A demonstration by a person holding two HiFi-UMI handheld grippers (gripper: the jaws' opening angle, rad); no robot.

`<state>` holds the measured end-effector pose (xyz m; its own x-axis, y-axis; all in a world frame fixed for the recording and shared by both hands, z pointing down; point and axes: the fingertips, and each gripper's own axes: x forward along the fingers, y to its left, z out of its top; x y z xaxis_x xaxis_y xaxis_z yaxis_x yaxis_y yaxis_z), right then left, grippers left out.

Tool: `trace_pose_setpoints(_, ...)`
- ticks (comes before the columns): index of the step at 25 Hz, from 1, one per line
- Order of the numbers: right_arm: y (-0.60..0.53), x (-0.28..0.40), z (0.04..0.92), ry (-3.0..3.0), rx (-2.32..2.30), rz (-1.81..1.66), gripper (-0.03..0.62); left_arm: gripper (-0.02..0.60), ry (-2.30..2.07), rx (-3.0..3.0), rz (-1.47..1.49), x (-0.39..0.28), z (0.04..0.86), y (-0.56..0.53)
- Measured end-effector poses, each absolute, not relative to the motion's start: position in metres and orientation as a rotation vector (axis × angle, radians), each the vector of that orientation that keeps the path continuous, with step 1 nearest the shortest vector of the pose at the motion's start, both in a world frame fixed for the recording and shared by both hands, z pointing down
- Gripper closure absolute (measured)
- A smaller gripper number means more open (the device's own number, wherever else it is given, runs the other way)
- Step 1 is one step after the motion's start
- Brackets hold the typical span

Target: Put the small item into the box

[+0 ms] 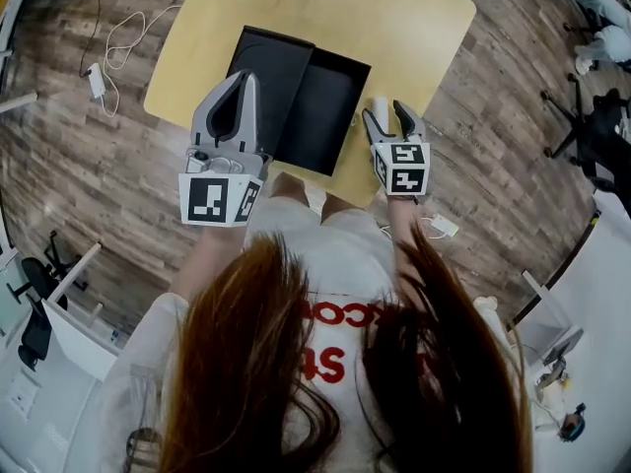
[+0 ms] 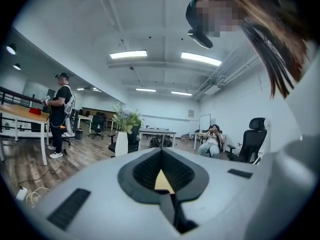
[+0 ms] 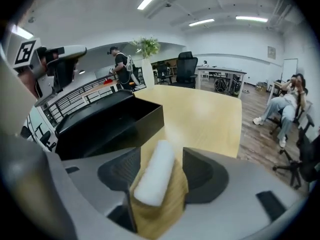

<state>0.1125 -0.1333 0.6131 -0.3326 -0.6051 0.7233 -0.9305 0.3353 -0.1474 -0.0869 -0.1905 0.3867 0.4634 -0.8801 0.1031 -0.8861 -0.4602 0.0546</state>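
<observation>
A small white foam roll [image 1: 380, 107] [image 3: 155, 176] lies on the wooden table [image 1: 414, 28], just right of the open black box [image 1: 330, 111] [image 3: 105, 129]. My right gripper [image 1: 385, 114] [image 3: 162, 160] points down at the roll, and its jaws stand open on either side of it with gaps showing. My left gripper [image 1: 245, 79] [image 2: 161, 170] hangs over the left half of the box, which looks like its lid [image 1: 266, 72]. Its jaws are shut and hold nothing. The box's inside looks empty.
The table's near edge [image 1: 345, 187] runs just below both grippers. White cables and an adapter [image 1: 97, 79] lie on the wood floor at left, with office chairs [image 1: 592, 136] at right. People stand and sit far off in the room [image 2: 59, 114].
</observation>
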Motion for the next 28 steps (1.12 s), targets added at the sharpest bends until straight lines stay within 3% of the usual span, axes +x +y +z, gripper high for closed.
trace_pose_setpoints(2, -0.132, 0.11, 0.615, -2.027, 1.338, 0.732, 0.354, 0.584, -1.568, 2.601, 0.102, -0.087, 0.388, -0.19)
trace_pose_setpoints(4, -0.131, 0.111, 0.615, -2.02, 1.341, 0.721, 0.444, 0.583, -1.567, 2.602, 0.106, -0.088, 0.389, -0.189)
trace_pose_setpoints(5, -0.131, 0.111, 0.615, -2.021, 1.343, 0.723, 0.451, 0.583, -1.568, 2.603, 0.105, -0.088, 0.389, -0.189)
trace_pose_setpoints(12, -0.15, 0.124, 0.566, -2.126, 1.483, 0.687, 0.462, 0.583, -1.588, 2.626, 0.058, -0.094, 0.375, -0.196)
trace_pose_setpoints(28, -0.189, 0.149, 0.344, -2.482, 1.878, 0.205, 0.465, 0.583, -1.615, 2.779, -0.155, -0.081, 0.3, -0.213)
